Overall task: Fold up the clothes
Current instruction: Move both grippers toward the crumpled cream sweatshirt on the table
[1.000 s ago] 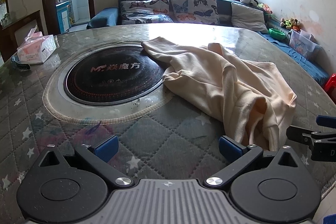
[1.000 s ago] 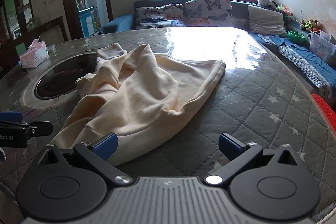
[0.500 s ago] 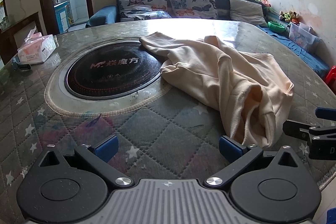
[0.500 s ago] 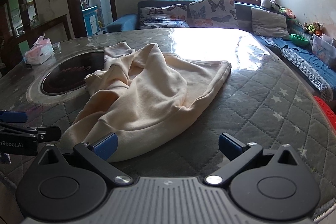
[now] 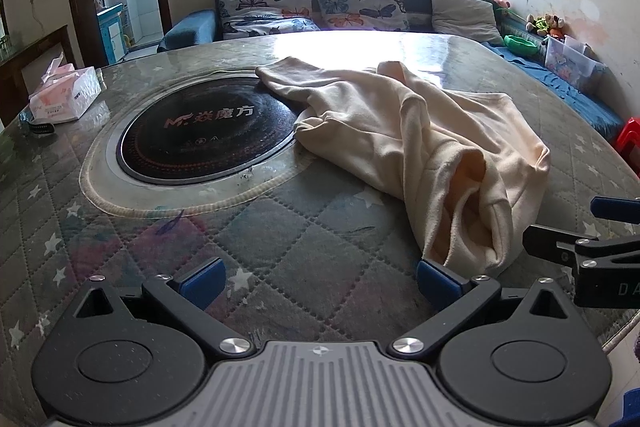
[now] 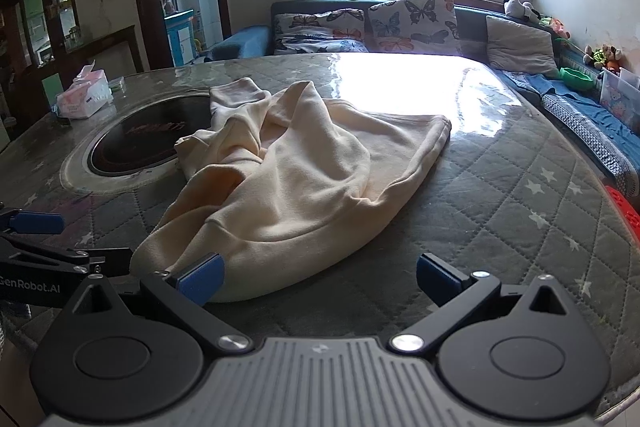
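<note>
A cream sweatshirt (image 5: pixel 420 147) lies crumpled on the quilted table, one sleeve reaching onto the black hotplate. In the right wrist view the same sweatshirt (image 6: pixel 304 179) fills the middle, its hem bunched toward me. My left gripper (image 5: pixel 318 279) is open just above the table's near edge, its right fingertip beside the garment's near bunch. My right gripper (image 6: pixel 318 277) is open too, its left blue fingertip (image 6: pixel 200 277) touching or just over the hem. Each gripper shows at the other view's edge: the right gripper (image 5: pixel 592 251), the left gripper (image 6: pixel 52 251).
A round black hotplate (image 5: pixel 204 131) is set in the table (image 5: pixel 280 259), with a tissue box (image 5: pixel 66 97) at the far left. Behind the table runs a sofa (image 5: pixel 360 3) with butterfly cushions. A red stool (image 6: pixel 624 211) stands at the right.
Both grippers have drawn back and slightly up from the garment toward the table's near edge. The sweatshirt lies as it did; both grippers stay open.
</note>
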A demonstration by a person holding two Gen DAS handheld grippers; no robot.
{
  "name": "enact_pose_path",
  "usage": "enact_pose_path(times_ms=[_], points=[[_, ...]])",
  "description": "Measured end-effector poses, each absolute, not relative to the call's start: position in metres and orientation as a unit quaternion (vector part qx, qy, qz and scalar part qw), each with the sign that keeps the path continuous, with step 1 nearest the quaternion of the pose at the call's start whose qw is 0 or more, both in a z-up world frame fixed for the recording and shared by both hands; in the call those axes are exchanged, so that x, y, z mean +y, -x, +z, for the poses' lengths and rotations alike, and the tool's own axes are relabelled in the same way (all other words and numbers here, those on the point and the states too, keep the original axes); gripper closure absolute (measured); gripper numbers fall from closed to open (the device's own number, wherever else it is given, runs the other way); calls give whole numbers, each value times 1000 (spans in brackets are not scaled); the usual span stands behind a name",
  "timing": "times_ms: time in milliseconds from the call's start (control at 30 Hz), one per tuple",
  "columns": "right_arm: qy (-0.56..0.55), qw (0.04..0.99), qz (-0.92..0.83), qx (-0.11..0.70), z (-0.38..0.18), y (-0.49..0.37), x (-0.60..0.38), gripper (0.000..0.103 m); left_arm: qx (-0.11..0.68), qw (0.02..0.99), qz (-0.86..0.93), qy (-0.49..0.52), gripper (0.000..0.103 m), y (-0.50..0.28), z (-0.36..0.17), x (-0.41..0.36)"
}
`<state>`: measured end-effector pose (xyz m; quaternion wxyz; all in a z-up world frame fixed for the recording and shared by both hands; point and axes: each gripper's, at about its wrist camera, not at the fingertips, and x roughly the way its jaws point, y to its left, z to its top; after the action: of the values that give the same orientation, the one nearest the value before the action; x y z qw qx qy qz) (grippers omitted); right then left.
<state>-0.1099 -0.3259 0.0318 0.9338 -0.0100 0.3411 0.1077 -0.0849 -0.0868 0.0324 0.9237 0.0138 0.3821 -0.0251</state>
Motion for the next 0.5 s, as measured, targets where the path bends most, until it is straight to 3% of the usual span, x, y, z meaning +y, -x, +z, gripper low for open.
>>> enact_pose_path(times_ms=[500], points=[[12,933,113,340,32,111,-323,0,380,924,-31,-22,0,88,32,-91]])
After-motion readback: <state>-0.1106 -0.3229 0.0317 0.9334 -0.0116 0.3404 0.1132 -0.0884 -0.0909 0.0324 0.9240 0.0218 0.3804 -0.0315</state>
